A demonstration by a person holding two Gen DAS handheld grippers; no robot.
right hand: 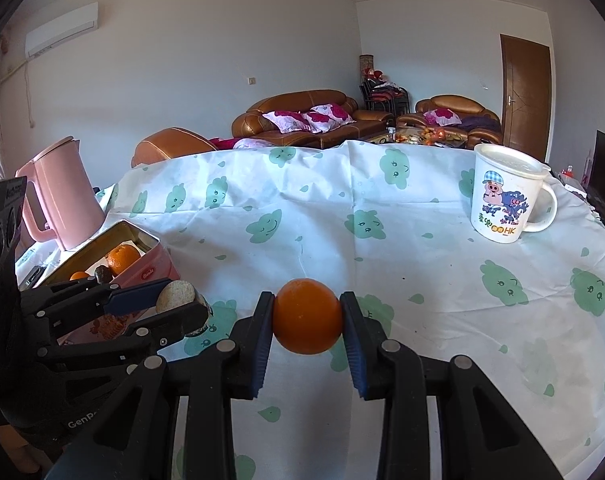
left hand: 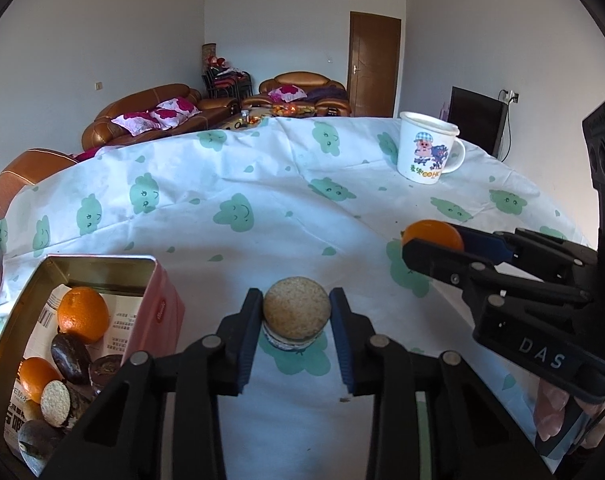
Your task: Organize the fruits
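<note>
My left gripper (left hand: 295,300) is shut on a round piece with a beige grainy top (left hand: 295,314), just above the cloud-print tablecloth (left hand: 262,184). My right gripper (right hand: 307,304) is shut on an orange (right hand: 306,320), held a little above the cloth. In the left wrist view the right gripper (left hand: 430,240) and its orange (left hand: 430,232) show at the right. In the right wrist view the left gripper (right hand: 182,300) and its beige piece (right hand: 176,295) show at the left. An open pink tin (left hand: 102,258) at the left holds two oranges (left hand: 82,314) and several dark brown pieces (left hand: 70,354).
A white cartoon mug (right hand: 502,196) with a lid stands at the back right of the table. A pink kettle (right hand: 58,192) stands behind the tin (right hand: 150,270) at the left. Brown sofas (right hand: 302,114) lie beyond the table's far edge. Bare cloth stretches between tin and mug.
</note>
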